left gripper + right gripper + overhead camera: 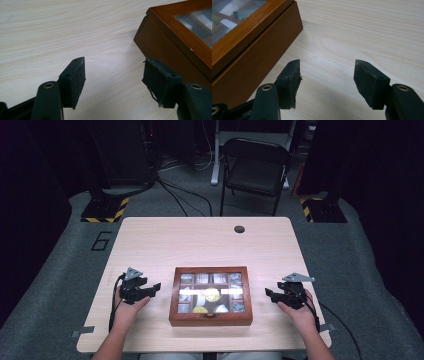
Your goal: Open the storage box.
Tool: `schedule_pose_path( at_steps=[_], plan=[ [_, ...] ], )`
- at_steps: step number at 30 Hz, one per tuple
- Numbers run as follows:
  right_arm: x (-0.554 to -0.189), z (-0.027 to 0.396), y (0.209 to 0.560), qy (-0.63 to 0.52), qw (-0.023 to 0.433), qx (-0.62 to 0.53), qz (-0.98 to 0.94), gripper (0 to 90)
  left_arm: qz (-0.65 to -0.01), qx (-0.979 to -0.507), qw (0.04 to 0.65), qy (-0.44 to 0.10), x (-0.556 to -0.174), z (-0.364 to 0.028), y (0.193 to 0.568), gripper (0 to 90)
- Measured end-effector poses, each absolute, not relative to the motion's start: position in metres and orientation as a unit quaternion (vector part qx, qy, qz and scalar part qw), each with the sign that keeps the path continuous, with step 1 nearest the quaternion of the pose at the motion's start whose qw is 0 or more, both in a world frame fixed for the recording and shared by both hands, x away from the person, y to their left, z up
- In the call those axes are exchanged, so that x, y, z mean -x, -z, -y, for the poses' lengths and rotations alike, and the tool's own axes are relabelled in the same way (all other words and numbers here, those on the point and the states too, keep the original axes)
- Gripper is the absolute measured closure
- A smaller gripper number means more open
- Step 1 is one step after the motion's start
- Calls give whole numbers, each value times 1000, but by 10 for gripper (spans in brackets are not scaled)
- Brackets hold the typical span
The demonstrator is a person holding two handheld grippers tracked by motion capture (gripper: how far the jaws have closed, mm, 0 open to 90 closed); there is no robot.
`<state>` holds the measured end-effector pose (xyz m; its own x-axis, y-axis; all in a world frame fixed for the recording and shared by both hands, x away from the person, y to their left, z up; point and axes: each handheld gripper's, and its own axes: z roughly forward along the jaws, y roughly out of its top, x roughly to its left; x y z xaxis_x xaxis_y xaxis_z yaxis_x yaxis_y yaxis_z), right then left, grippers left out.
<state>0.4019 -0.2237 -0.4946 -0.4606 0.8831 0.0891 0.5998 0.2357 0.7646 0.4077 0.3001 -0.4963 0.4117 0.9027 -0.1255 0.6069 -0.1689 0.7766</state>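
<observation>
A brown wooden box (210,296) with a glass lid and several compartments lies shut near the table's front edge, between my two hands. My left gripper (154,288) hovers just left of the box, jaws apart with nothing between them. In the left gripper view the box's side (162,47) lies close beyond the gripper (113,75), apart from its pads. My right gripper (270,294) hangs to the right of the box, also open and empty. The right gripper view has the box wall (254,57) at the left of the gripper (327,72).
The light wood table (200,240) has a dark round grommet (239,229) near its far edge. A black folding chair (255,167) stands behind the table on grey carpet. Tape marks (82,331) sit at the table's front corners.
</observation>
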Motion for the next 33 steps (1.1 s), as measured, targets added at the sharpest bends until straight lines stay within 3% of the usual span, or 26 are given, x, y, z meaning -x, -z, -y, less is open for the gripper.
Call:
schedule_pose_path(
  at_steps=[33],
  plan=[
    [-362, 211, 476, -423, 194, -463, -755, 391, -465, -761, 418, -174, -367, -280, 474, 354]
  ],
)
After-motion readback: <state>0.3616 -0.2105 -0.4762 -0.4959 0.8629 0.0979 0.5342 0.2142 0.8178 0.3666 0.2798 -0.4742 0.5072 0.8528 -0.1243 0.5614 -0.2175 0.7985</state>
